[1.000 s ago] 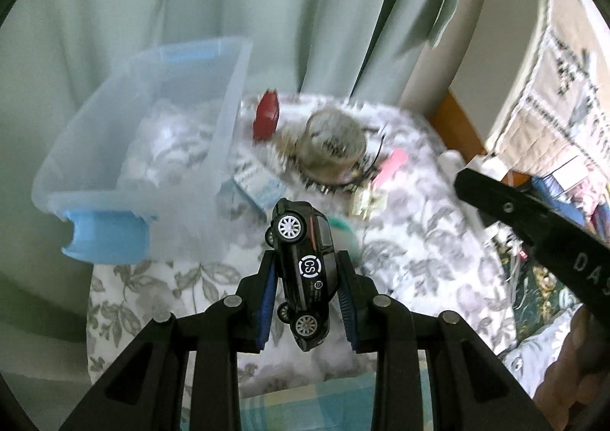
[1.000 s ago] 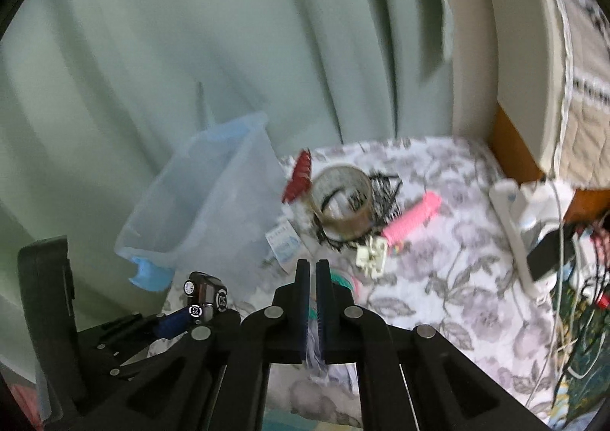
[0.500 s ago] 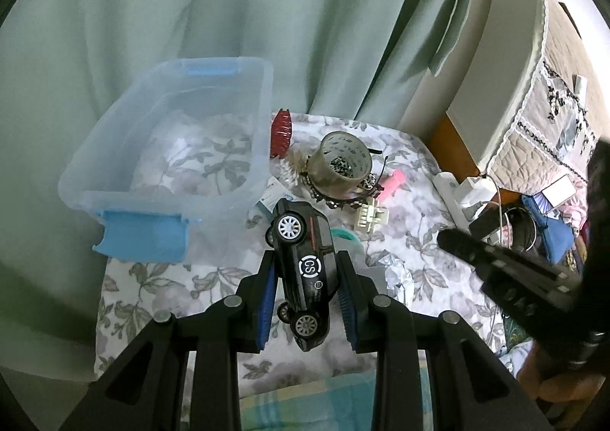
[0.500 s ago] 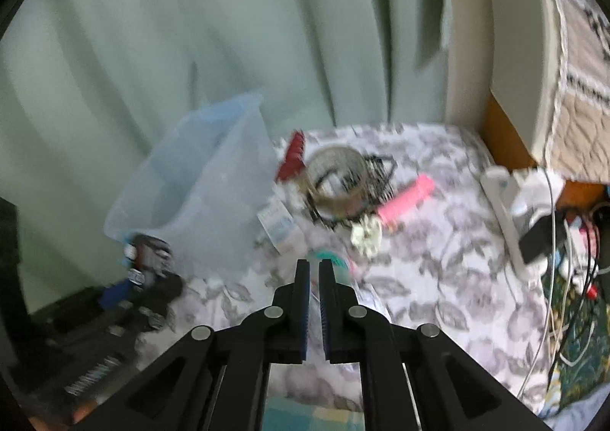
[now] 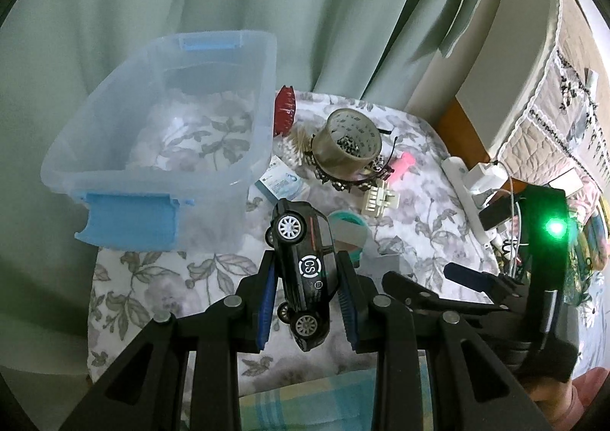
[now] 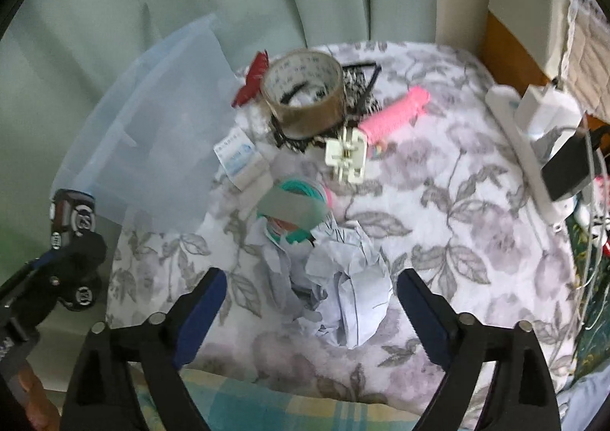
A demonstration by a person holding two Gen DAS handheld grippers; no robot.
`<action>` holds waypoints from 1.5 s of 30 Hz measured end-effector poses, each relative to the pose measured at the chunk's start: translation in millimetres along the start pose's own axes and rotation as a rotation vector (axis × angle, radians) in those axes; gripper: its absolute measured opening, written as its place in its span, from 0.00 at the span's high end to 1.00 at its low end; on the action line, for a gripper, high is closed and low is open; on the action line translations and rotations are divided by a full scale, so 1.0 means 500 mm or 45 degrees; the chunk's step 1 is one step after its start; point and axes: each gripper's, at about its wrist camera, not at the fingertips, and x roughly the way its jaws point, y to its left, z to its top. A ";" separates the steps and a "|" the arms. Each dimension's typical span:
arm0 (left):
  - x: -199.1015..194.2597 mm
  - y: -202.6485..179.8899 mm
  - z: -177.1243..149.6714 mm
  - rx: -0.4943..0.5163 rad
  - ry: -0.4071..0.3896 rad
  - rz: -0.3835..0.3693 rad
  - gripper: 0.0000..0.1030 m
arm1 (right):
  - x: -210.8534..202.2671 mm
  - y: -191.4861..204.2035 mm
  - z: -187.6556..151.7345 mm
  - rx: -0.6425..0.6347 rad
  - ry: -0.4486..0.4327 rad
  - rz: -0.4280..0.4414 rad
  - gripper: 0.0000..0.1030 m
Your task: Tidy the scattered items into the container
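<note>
— Where's the toy car (image 5: pixel 303 270)?

— Clamped between my left gripper (image 5: pixel 309 291) pads, nose pointing away and tilted, hanging above the flowered cloth (image 6: pixel 438 209). The clear container (image 5: pixel 160 133) sits ahead and to the left of those fingers, its blue latch nearest me.

— And your right gripper (image 6: pixel 310 311)?

— Its jaws have just swung wide apart and grasp nothing. A crumpled paper (image 6: pixel 343 290) lies between the fingers, untouched. Just past it is a teal roll (image 6: pixel 293 206), then a small box (image 6: pixel 240 156), a cream plug (image 6: pixel 347 158), a brown tape roll (image 6: pixel 305 93) and a pink bundle (image 6: pixel 396 114) further ahead.
</note>
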 end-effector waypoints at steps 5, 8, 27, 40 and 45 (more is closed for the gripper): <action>0.026 -0.005 0.005 0.018 0.032 -0.001 0.70 | 0.050 -0.009 0.004 0.017 0.067 0.016 0.02; 0.044 -0.009 0.010 0.034 0.056 0.002 0.70 | 0.081 -0.010 0.007 0.020 0.103 0.024 0.01; 0.089 -0.008 0.012 0.048 0.134 0.011 0.70 | 0.110 -0.063 0.015 0.208 0.122 0.071 0.13; 0.008 -0.018 0.002 0.060 0.038 -0.014 0.70 | -0.013 -0.052 0.007 0.200 -0.024 0.090 0.19; -0.040 -0.014 0.017 0.052 -0.054 -0.039 0.70 | -0.090 -0.023 0.033 0.166 -0.161 0.117 0.19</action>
